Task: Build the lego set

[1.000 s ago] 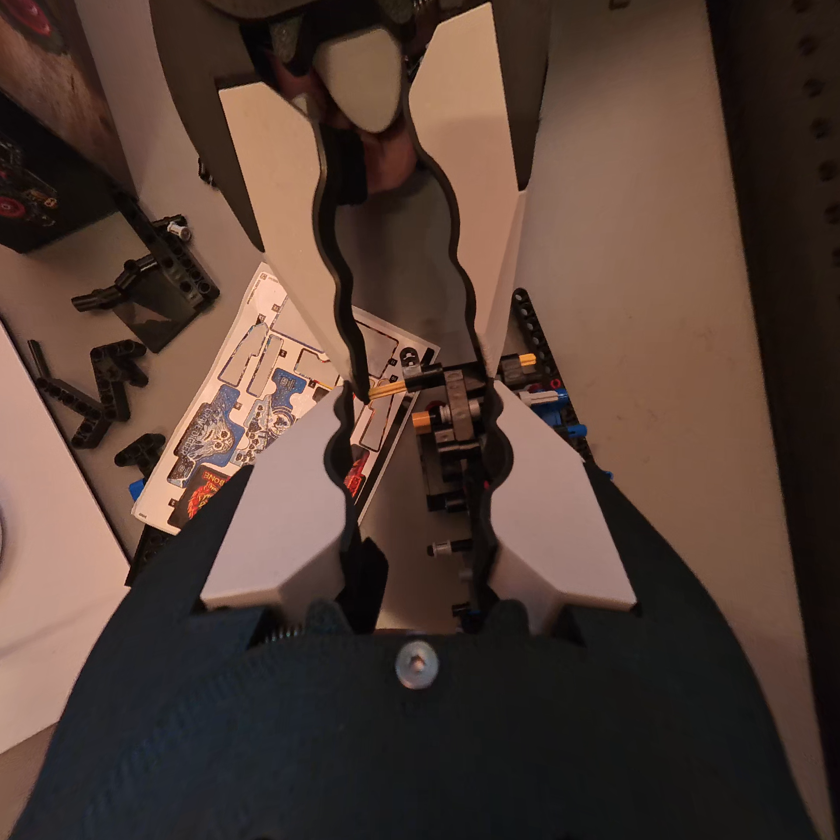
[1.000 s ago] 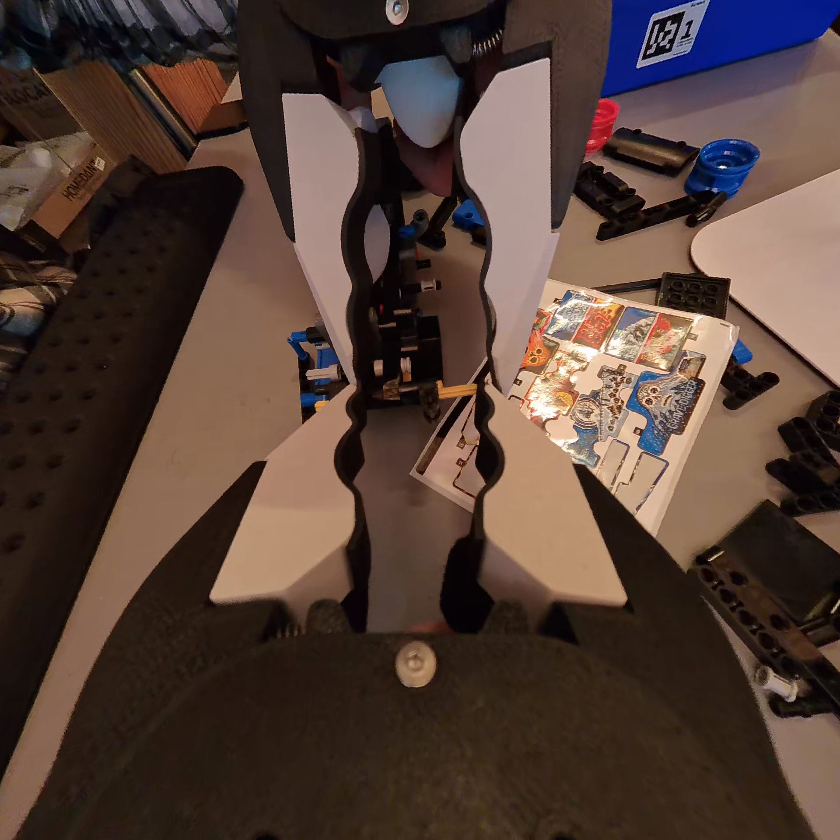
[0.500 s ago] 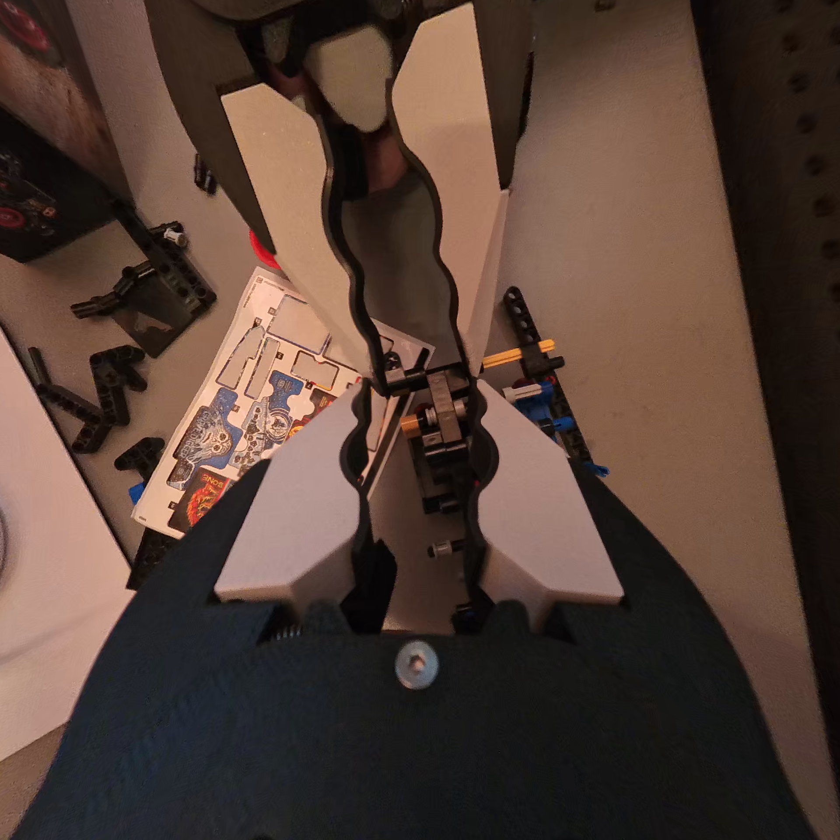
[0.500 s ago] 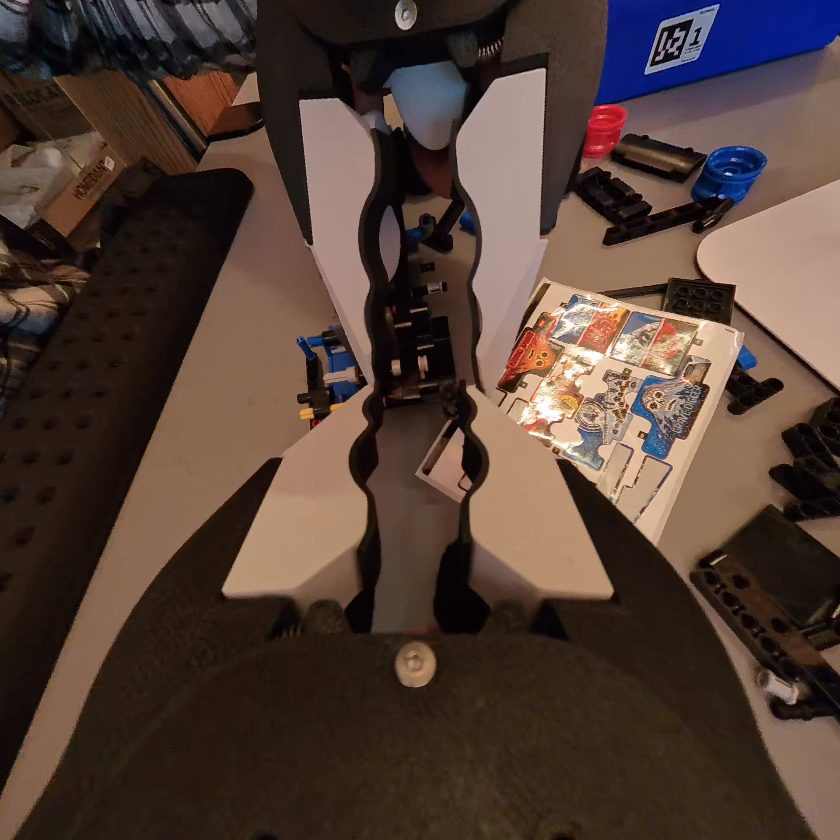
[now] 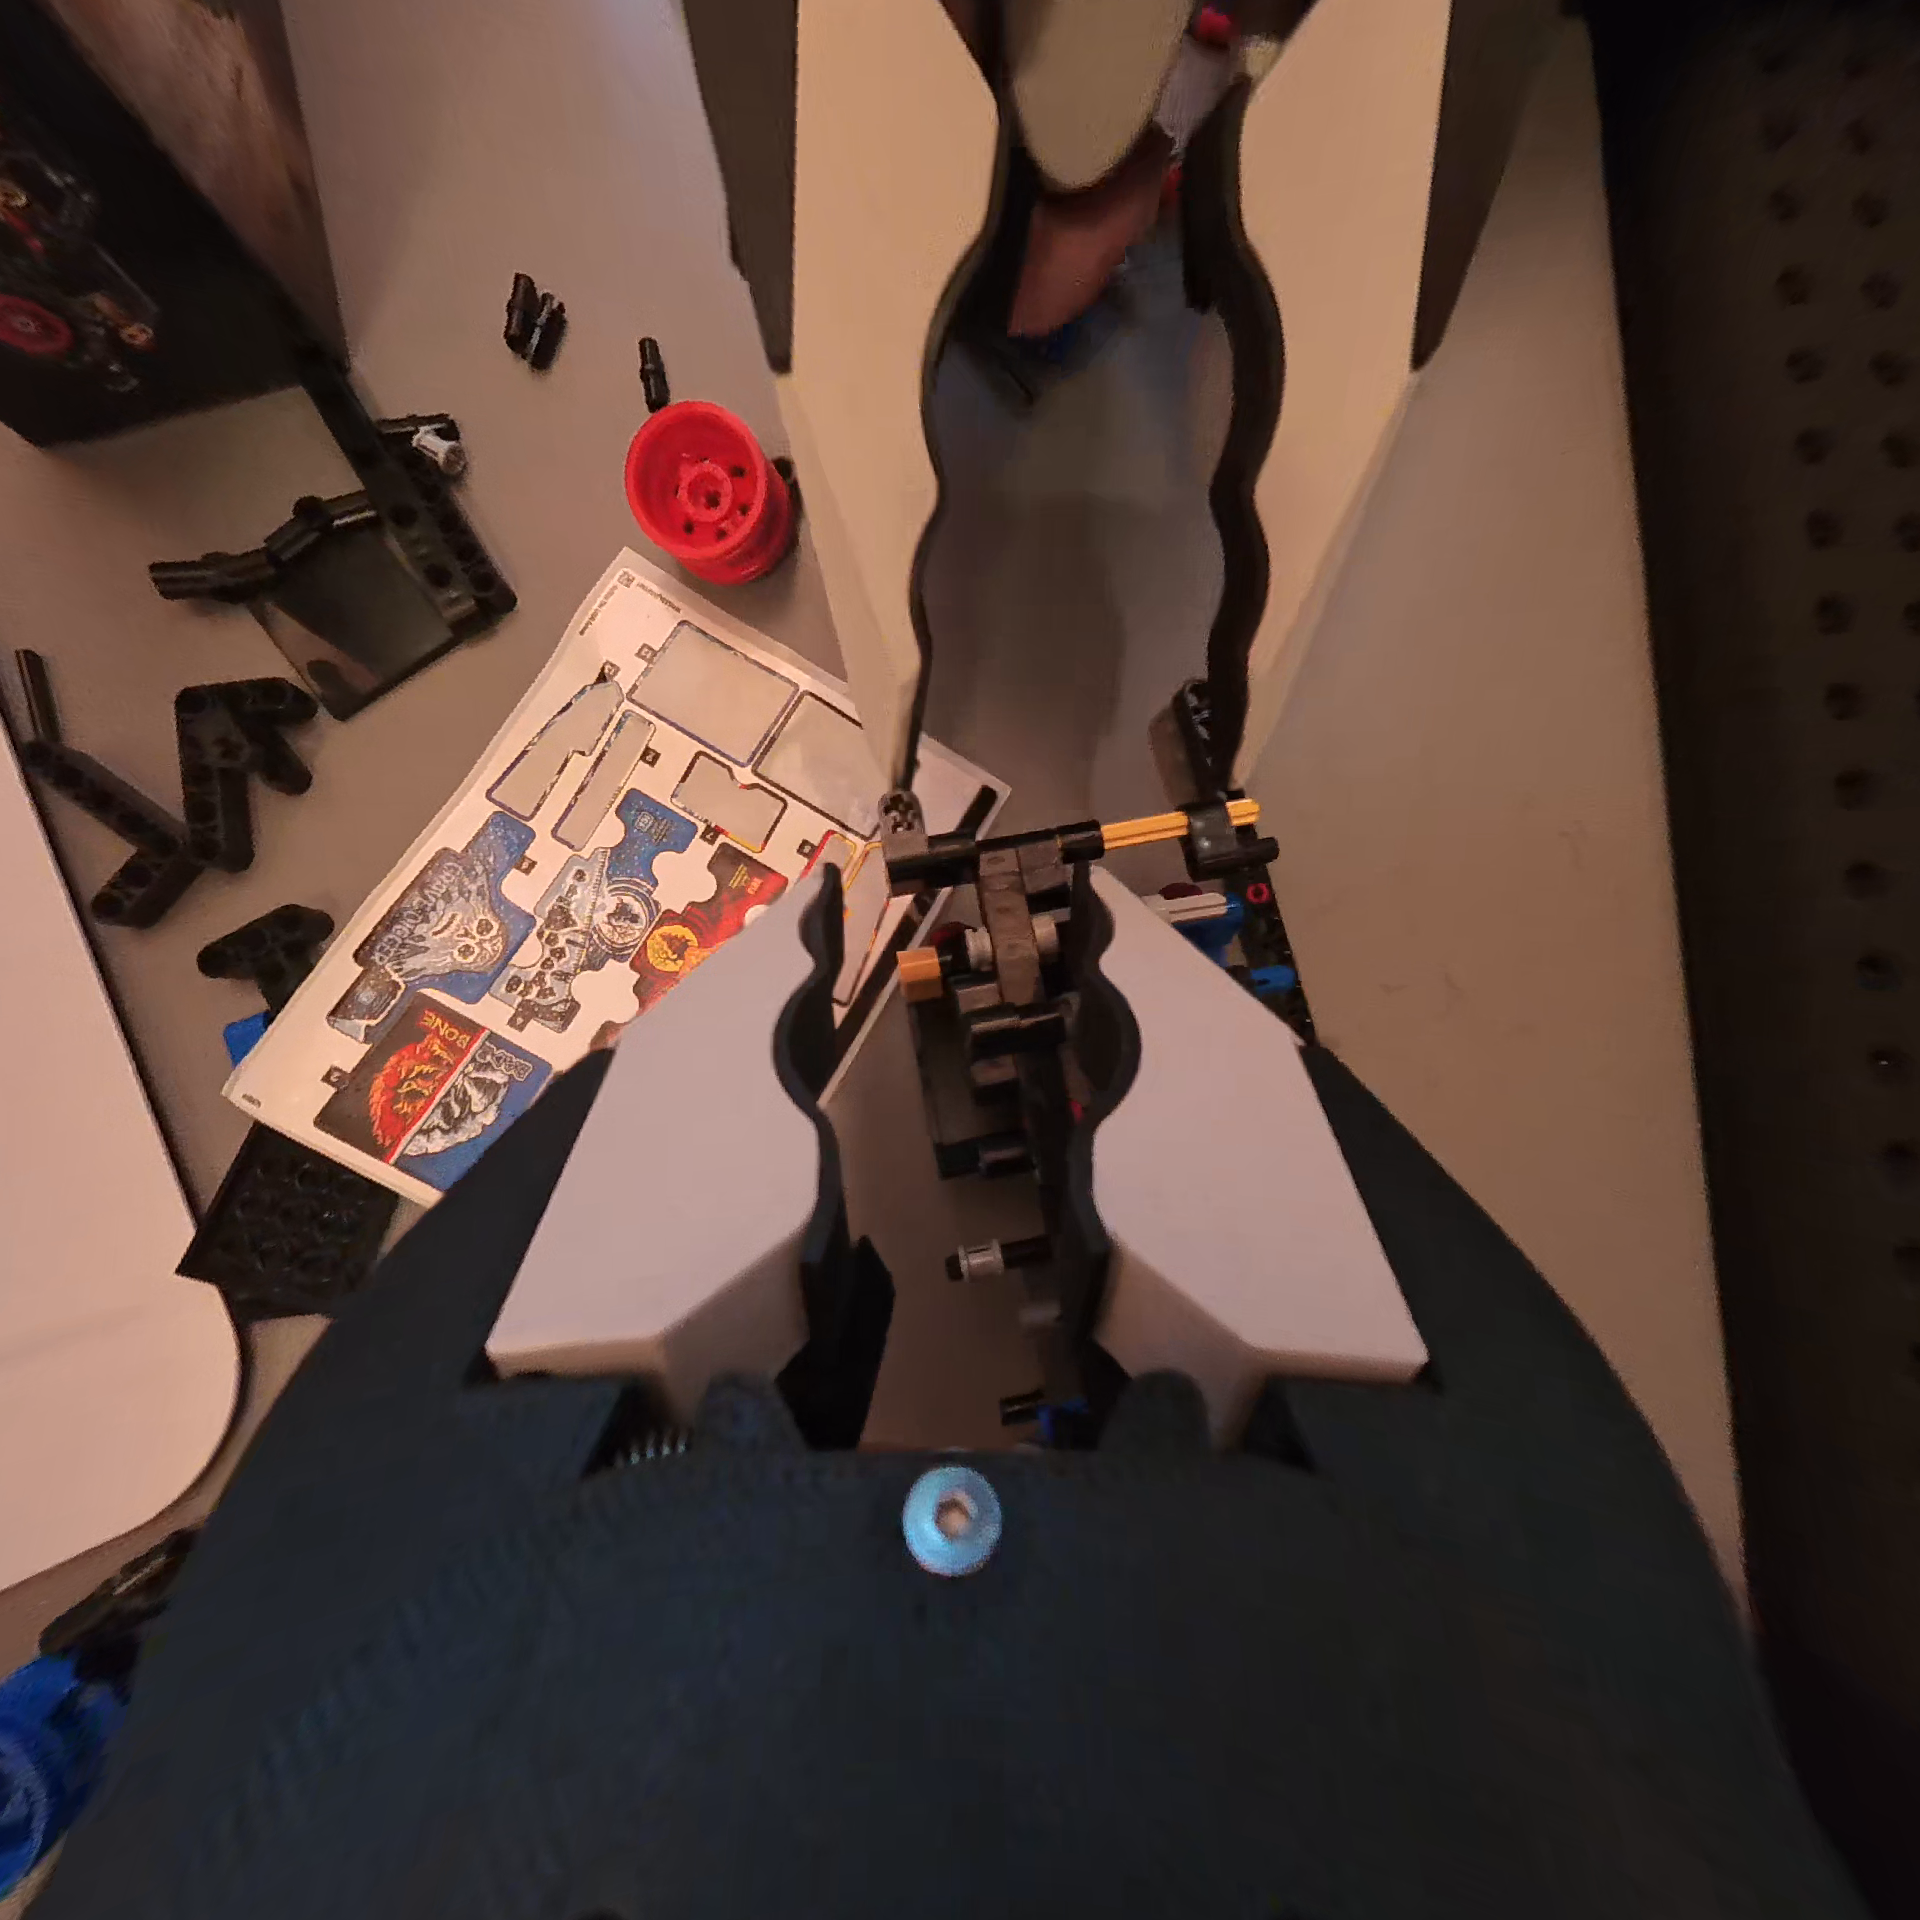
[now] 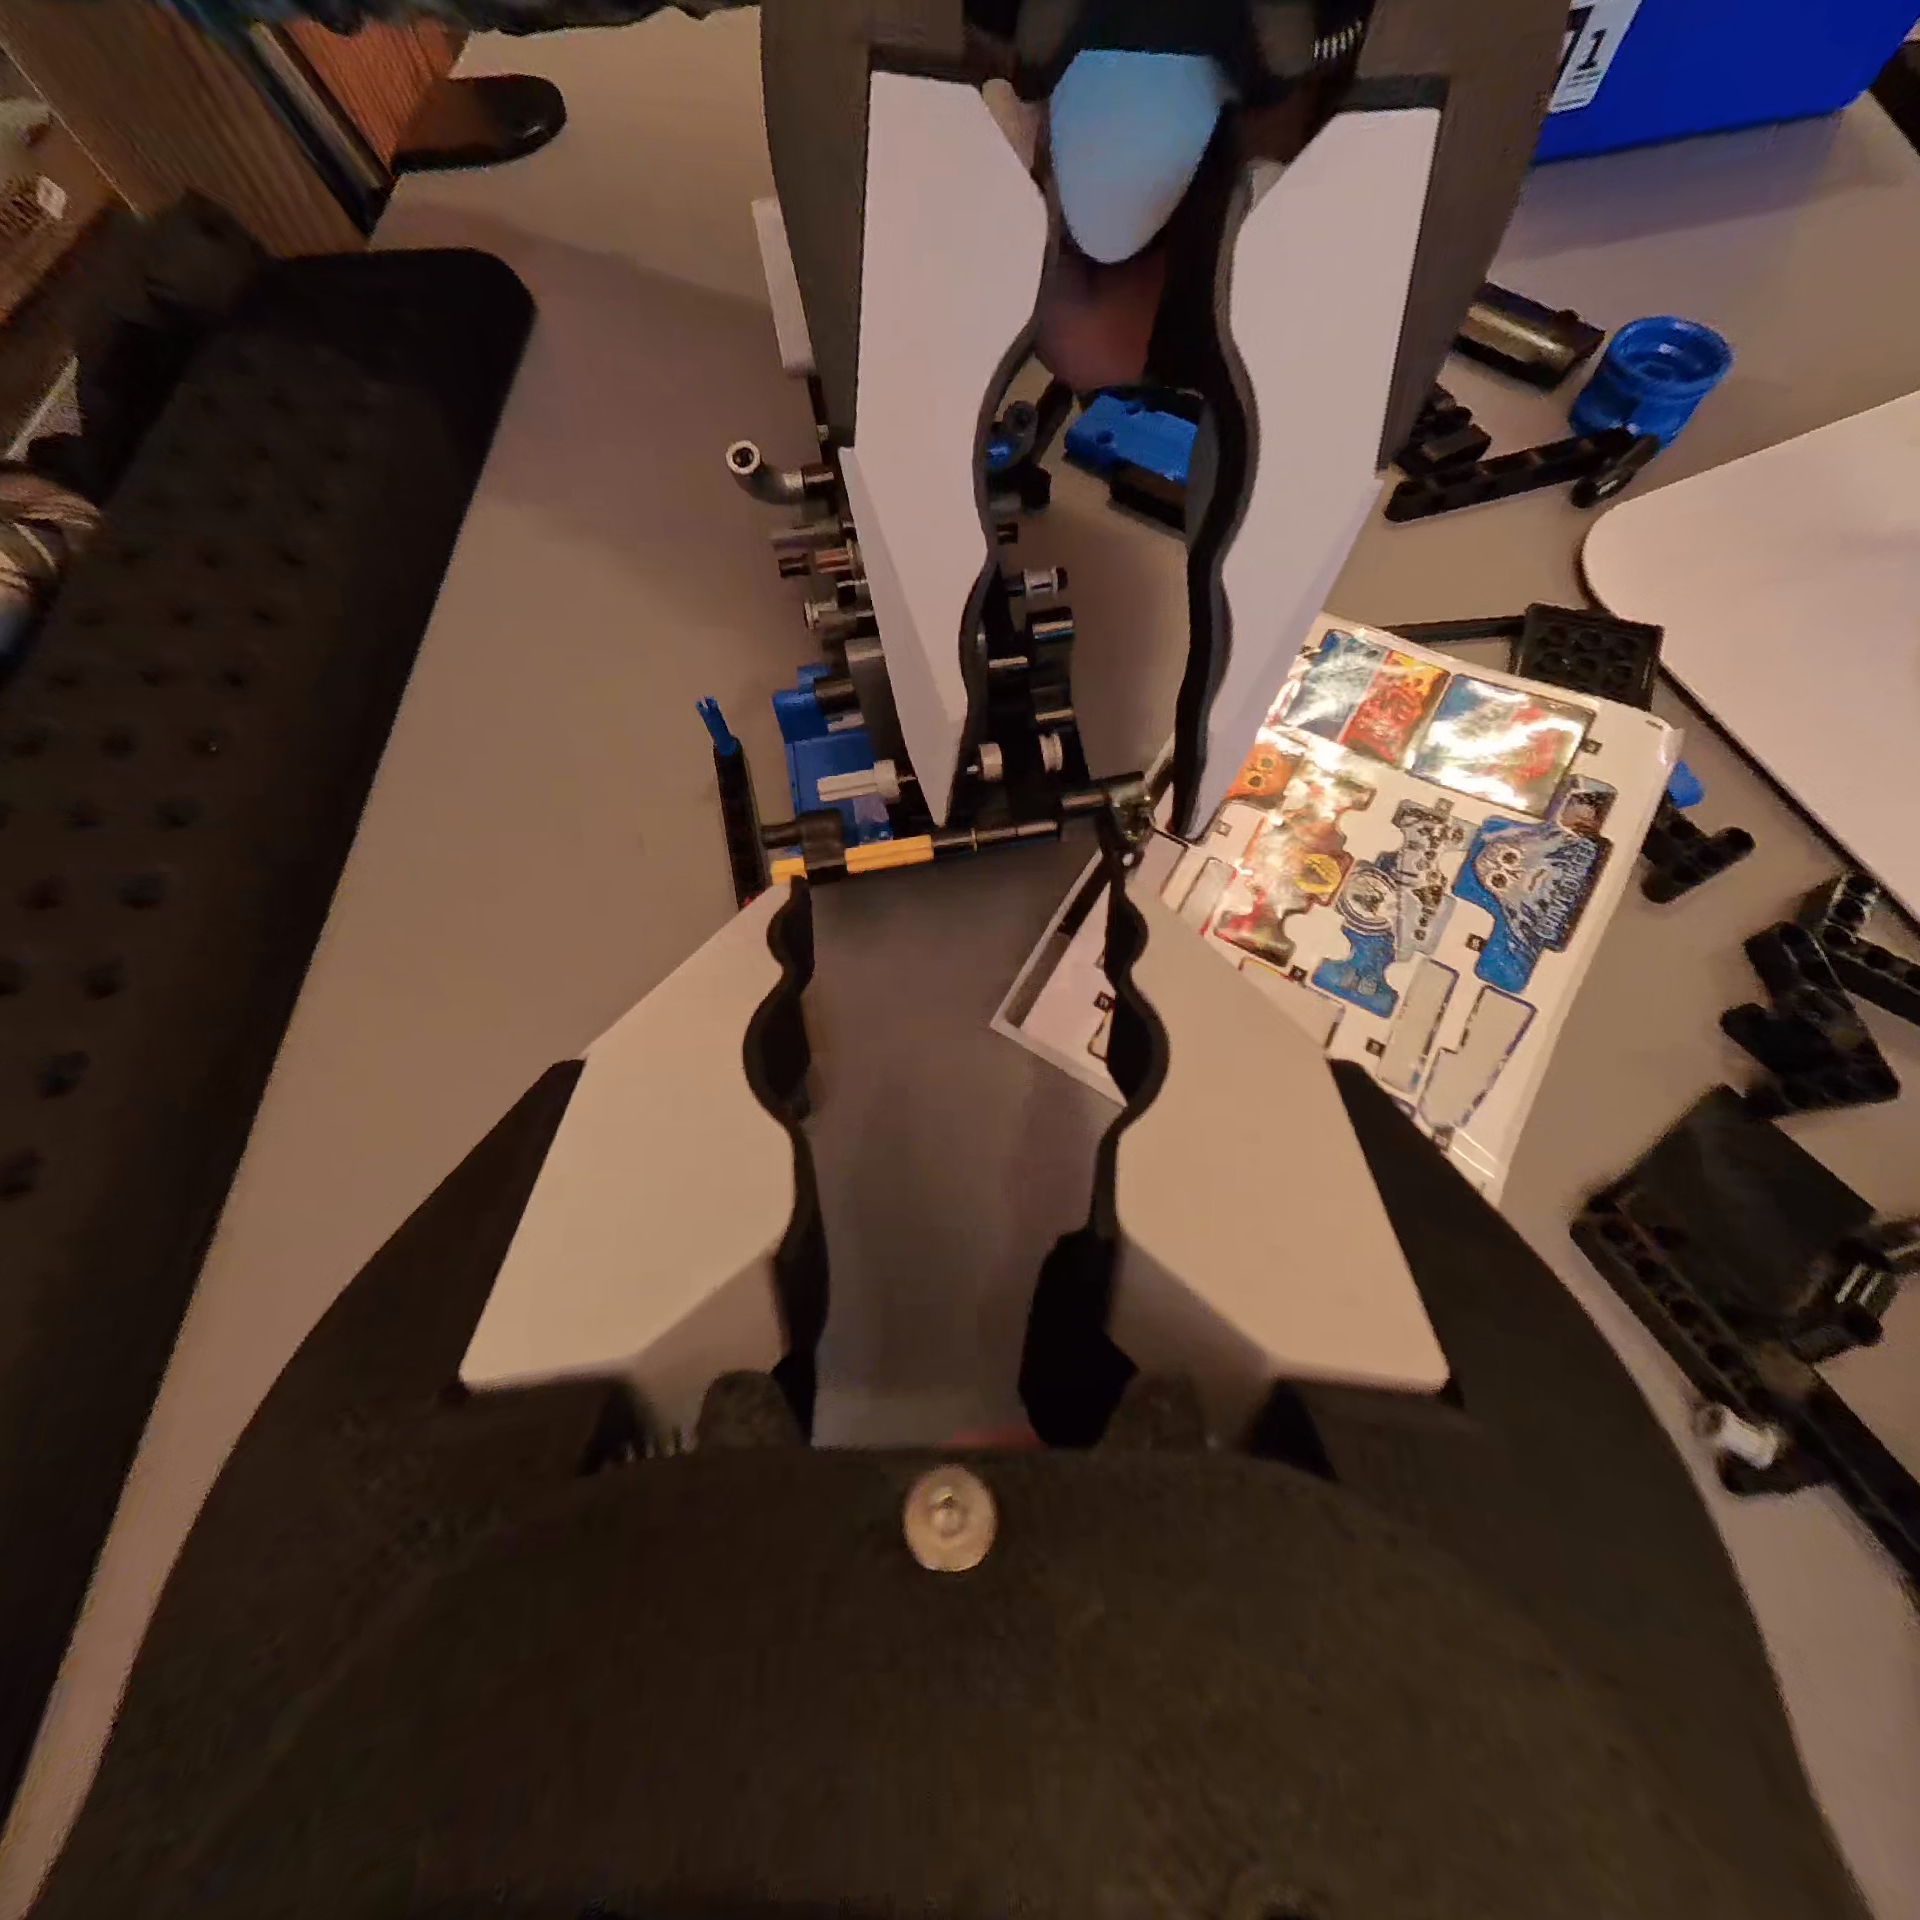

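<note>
Partly built lego chassis point(image 5: 997, 997) sits on the grey desk point(image 5: 1455, 623), black beams with blue parts on its far flank. A yellow axle point(image 5: 1143, 828) runs crosswise at its front end, through a black connector.

Left gripper point(image 5: 961, 914): jaws part-open and straddling the chassis; right pad looks pressed to the model's side, left pad stands clear. Not a firm clamp, by my reading.

Right gripper point(image 6: 951, 904): jaws wide apart, holding nothing, tips just short of the axle end of the model and facing the left gripper.

Beside the model: sticker sheet point(image 6: 1403, 883), one corner under the front. Further out, red wheel hub point(image 5: 712, 504), blue wheel hub point(image 6: 1652, 379), loose black beams point(image 5: 187, 790).

Risks: with only one pad bearing, a push on the axle could skid or twist the chassis. The axle may slide out of its connector. The sheet could drag along.
</note>
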The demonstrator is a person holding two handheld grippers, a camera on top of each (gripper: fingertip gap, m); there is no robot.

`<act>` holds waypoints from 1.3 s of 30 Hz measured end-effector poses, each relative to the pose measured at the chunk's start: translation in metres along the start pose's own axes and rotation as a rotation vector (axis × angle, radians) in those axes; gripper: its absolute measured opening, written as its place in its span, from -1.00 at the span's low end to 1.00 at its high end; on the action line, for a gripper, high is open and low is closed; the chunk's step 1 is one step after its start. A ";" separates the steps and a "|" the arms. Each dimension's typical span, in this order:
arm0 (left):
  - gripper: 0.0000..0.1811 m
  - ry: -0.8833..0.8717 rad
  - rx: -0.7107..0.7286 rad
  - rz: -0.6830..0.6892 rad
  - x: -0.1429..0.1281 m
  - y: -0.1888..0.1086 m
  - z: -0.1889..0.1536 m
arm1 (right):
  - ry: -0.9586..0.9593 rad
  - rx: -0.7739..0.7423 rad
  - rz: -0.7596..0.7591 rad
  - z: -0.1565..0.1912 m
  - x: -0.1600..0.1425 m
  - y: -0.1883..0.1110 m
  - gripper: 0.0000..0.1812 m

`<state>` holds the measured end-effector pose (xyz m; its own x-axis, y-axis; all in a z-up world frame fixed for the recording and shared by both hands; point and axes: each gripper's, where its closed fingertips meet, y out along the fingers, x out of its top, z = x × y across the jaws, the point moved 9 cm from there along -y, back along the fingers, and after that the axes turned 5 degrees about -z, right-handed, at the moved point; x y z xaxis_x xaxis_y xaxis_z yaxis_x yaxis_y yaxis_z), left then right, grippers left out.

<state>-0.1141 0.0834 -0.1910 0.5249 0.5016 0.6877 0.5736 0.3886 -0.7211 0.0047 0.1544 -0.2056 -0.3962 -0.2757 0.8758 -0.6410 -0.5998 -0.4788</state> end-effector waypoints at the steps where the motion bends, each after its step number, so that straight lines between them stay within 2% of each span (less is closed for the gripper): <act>1: -0.54 -0.006 -0.002 -0.001 0.000 0.000 0.000 | -0.001 0.003 -0.003 0.000 0.000 0.001 -0.41; 6: -0.51 -0.037 0.001 -0.006 -0.002 -0.002 0.002 | -0.002 -0.010 -0.017 -0.001 0.000 0.002 -0.49; 8: -0.36 -0.065 -0.039 -0.032 -0.001 -0.005 0.001 | -0.016 -0.015 -0.019 -0.001 0.001 0.002 -0.56; 10: -0.36 -0.074 -0.038 -0.052 0.001 -0.009 0.002 | -0.015 -0.013 -0.026 0.000 0.001 0.001 -0.55; 16: -0.14 -0.018 0.013 0.055 -0.001 -0.009 -0.015 | -0.025 -0.013 -0.025 0.001 0.001 0.002 -0.56; 22: -0.11 0.000 0.126 0.107 -0.001 0.000 -0.025 | -0.031 -0.018 -0.025 0.001 0.001 0.003 -0.61; 26: -0.13 -0.010 0.136 0.089 -0.002 0.001 -0.024 | -0.043 -0.007 -0.029 0.004 0.002 0.004 -0.67; 27: -0.23 -0.003 0.152 0.092 -0.003 0.000 -0.023 | -0.044 -0.004 -0.026 0.004 0.002 0.005 -0.68; 39: -0.26 -0.016 0.177 0.079 -0.005 -0.001 -0.022 | -0.073 0.039 -0.019 0.010 0.003 0.008 -0.97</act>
<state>-0.1035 0.0634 -0.1915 0.5527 0.5475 0.6283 0.4110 0.4768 -0.7770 0.0053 0.1410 -0.2064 -0.3345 -0.3175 0.8873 -0.6213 -0.6337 -0.4609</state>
